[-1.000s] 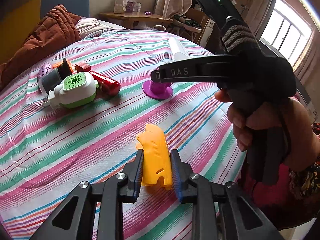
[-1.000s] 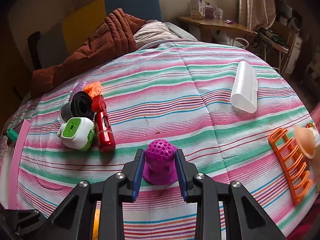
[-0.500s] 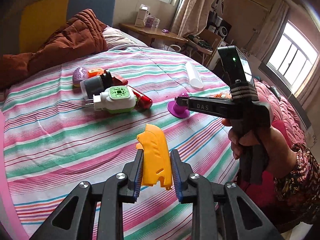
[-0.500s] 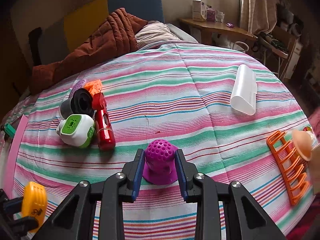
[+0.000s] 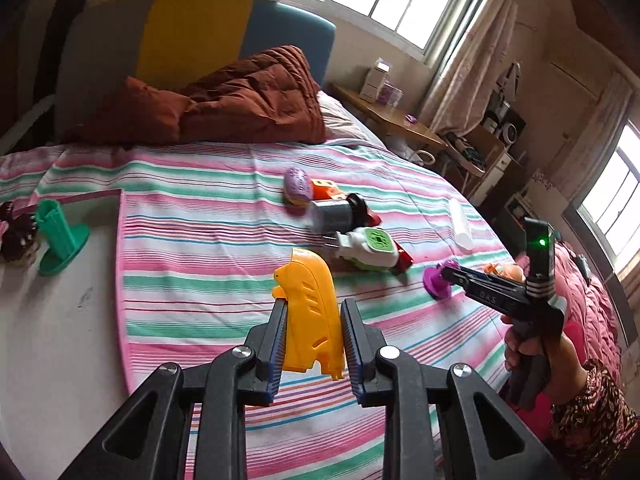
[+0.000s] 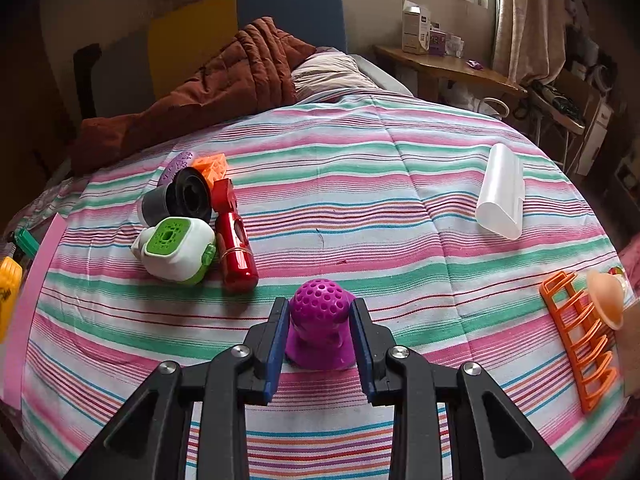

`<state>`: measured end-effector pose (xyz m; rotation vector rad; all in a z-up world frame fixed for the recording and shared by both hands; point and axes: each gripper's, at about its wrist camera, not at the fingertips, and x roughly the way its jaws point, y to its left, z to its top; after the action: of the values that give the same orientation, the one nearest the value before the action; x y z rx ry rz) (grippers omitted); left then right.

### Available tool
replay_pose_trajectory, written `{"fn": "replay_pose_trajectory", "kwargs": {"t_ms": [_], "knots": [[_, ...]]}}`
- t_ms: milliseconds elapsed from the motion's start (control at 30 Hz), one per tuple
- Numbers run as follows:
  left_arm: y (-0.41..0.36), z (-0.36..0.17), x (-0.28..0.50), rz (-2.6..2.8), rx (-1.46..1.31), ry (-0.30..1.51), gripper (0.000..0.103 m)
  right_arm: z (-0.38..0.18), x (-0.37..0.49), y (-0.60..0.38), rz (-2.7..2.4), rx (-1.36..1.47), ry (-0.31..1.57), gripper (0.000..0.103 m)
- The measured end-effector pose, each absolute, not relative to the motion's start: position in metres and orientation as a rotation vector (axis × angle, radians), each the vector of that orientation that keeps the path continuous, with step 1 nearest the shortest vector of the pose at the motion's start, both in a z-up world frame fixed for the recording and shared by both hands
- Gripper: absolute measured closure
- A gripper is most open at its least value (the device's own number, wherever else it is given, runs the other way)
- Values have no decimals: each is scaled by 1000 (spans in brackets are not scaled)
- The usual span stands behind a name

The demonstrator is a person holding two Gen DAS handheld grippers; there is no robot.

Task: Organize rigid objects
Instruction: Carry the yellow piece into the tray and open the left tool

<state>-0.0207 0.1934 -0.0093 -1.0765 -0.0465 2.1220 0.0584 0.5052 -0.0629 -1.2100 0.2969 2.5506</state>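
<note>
My left gripper (image 5: 313,322) is shut on a yellow plastic shell piece (image 5: 311,312) and holds it above the striped bed, near its left edge. My right gripper (image 6: 319,322) is shut on a purple perforated knob (image 6: 320,322) that stands on the striped cover; it also shows in the left wrist view (image 5: 438,280). A cluster lies at left: a white and green plug device (image 6: 176,250), a red cylinder (image 6: 236,246), a black and grey cup (image 6: 180,200), an orange block (image 6: 212,164) and a purple oval (image 6: 180,162).
A white half-tube (image 6: 502,196) lies at far right. An orange rack (image 6: 580,332) and a peach suction cup (image 6: 606,296) lie at the right edge. A green stand (image 5: 58,236) and a dark toy (image 5: 16,232) sit on the white surface left of the bed. A brown quilt (image 6: 224,76) lies behind.
My left gripper has swung left and back with the yellow piece, so the white surface and green stand have come into view. My right gripper has stayed on the purple knob.
</note>
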Motion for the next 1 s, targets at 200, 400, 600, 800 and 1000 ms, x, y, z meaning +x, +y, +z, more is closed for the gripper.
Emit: {"fn": "replay_pose_trajectory", "kwargs": {"t_ms": [200,400,600,800,1000], "knots": [[145,-15,-48,2248,-1118,-138,77,-64,57,497,2577,-1210,275,72],[104,-26,-75,2366,-1179,-199,77,-65,57,495,2586,-1201,262,72],[64,-40,-95,2457,-1259,-256,77,-59,59,494,2611,-1149,252,72],[34,-52,-108,2502,-1324,-266,77,-53,58,490,2644,-1137,280,72],[24,-56,-119,2543,-1316,-167,77,-43,60,475,2671,-1153,277,72]]}}
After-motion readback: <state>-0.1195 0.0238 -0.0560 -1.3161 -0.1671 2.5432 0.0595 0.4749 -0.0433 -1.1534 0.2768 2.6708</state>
